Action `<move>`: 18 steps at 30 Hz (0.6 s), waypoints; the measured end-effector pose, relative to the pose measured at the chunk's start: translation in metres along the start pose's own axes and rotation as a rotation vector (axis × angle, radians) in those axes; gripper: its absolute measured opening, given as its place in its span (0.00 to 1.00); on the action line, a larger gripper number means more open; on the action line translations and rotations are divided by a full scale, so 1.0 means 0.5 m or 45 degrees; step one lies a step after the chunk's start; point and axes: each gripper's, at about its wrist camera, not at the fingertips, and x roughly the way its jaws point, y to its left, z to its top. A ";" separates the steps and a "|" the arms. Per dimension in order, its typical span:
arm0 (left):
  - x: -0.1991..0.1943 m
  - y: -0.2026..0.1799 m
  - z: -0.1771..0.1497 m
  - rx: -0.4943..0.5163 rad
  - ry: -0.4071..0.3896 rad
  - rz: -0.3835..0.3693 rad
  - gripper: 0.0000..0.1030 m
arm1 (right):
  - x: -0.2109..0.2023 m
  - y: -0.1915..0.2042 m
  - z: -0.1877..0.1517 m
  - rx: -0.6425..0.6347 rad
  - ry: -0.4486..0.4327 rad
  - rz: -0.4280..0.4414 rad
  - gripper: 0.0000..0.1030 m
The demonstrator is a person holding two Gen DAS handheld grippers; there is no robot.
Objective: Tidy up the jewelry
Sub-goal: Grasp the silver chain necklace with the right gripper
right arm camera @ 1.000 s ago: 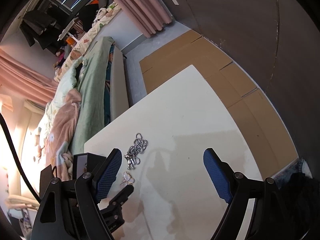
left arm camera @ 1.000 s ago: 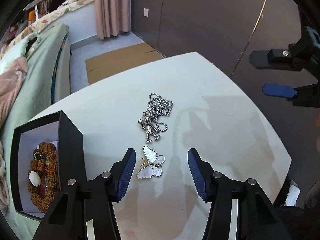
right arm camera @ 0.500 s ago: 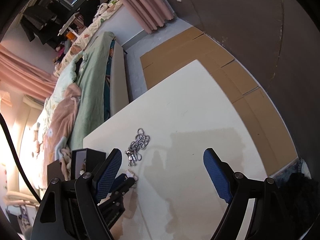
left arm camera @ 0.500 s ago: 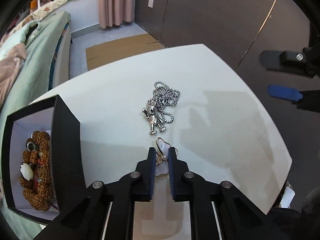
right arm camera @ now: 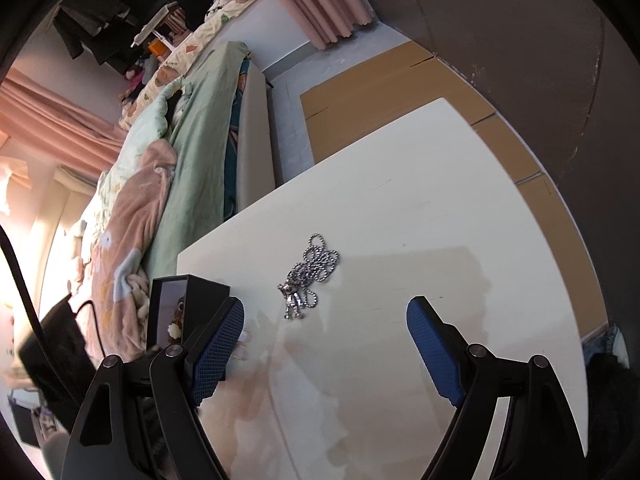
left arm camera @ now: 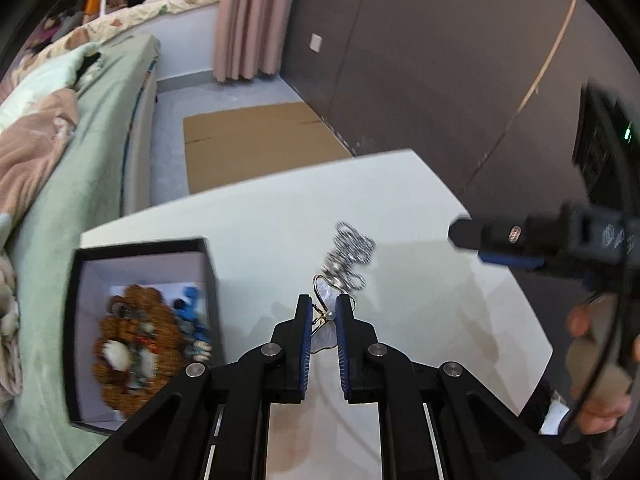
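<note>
My left gripper (left arm camera: 323, 305) is shut on a pearly butterfly brooch (left arm camera: 325, 300), which it holds a little above the white table (left arm camera: 260, 224). Its gold hook pokes up between the blue pads. Just beyond lies a silver ball-chain necklace (left arm camera: 350, 256) with a small figure pendant. An open black box (left arm camera: 140, 246) stands at the left, with a brown bead bracelet (left arm camera: 136, 344) and blue pieces inside. My right gripper (right arm camera: 326, 305) hovers open over the table, near the necklace (right arm camera: 310, 276), with nothing between its fingers. The box (right arm camera: 192, 292) sits beside its left finger.
A bed with green and pink blankets (left arm camera: 60, 168) runs along the table's left side. Flattened cardboard (left arm camera: 256, 140) lies on the floor past the far edge. A dark wall (left arm camera: 440, 60) closes the right. A person's hand (left arm camera: 592, 360) grips the right tool.
My left gripper closed on the butterfly brooch and lifted it off the table, swinging toward the box. The right gripper dropped slightly toward the necklace, still open.
</note>
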 end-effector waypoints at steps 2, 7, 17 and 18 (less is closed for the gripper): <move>-0.014 0.015 0.006 -0.020 -0.021 0.004 0.12 | 0.010 0.008 -0.001 -0.004 0.004 -0.008 0.82; -0.043 0.053 0.016 -0.076 -0.067 0.020 0.11 | 0.031 0.022 0.003 -0.009 -0.006 -0.030 0.81; -0.086 0.119 0.017 -0.160 -0.114 0.040 0.12 | 0.103 0.071 0.004 -0.090 0.005 -0.132 0.68; -0.089 0.126 0.017 -0.168 -0.115 0.043 0.12 | 0.112 0.075 0.006 -0.094 -0.004 -0.158 0.68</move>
